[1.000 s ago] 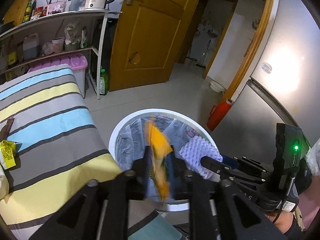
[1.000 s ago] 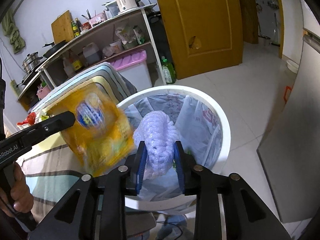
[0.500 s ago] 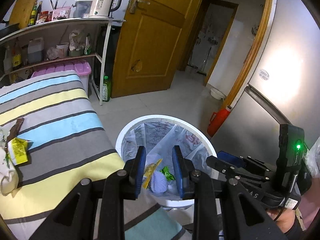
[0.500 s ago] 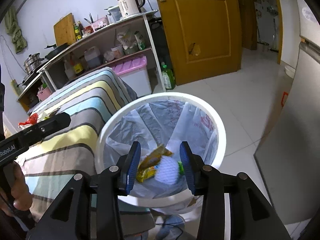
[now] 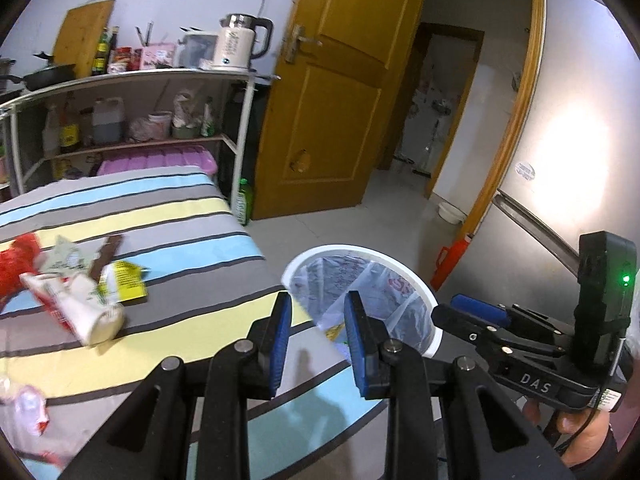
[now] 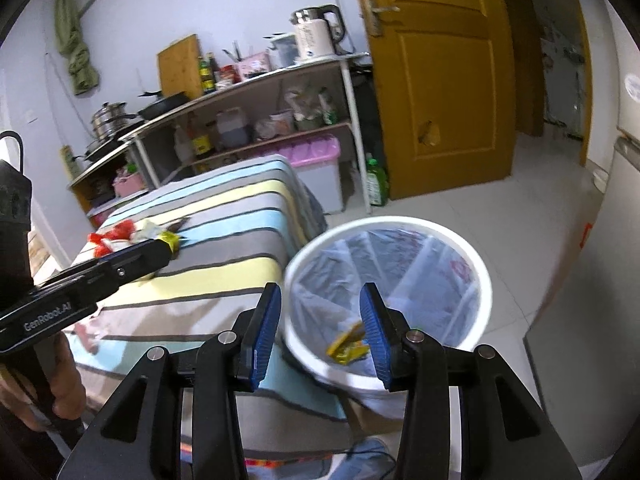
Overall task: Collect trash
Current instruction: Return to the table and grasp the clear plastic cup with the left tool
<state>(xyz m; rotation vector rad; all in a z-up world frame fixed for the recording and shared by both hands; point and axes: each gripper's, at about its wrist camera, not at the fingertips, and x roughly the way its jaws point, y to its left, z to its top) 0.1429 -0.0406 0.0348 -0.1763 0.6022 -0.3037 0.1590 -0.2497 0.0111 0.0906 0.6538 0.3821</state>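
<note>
A white round bin [image 5: 416,280] lined with a clear bag stands on the floor by the striped table [image 5: 160,248]; it also shows in the right wrist view [image 6: 476,272]. A yellow wrapper [image 6: 346,346] lies inside it. My left gripper [image 5: 318,336] is open and empty over the table's near corner. My right gripper [image 6: 320,328] is open and empty at the bin's left rim. Loose trash lies on the table: a white tube [image 5: 86,312], a yellow wrapper [image 5: 124,280], a red net [image 5: 16,264] and a brown wrapper [image 5: 106,256].
A metal shelf rack [image 5: 132,120] with a kettle [image 5: 238,46] and jars stands behind the table. A pink-lidded box [image 6: 316,172] and a green bottle [image 6: 376,186] sit by the wooden door [image 5: 332,92]. A fridge [image 5: 568,168] and a red container [image 5: 450,260] are right.
Both grippers let go of their trash, the yellow wrapper and the purple foam net, into the bin. Both have then swung left toward the table, and the jaws stand wider open.
</note>
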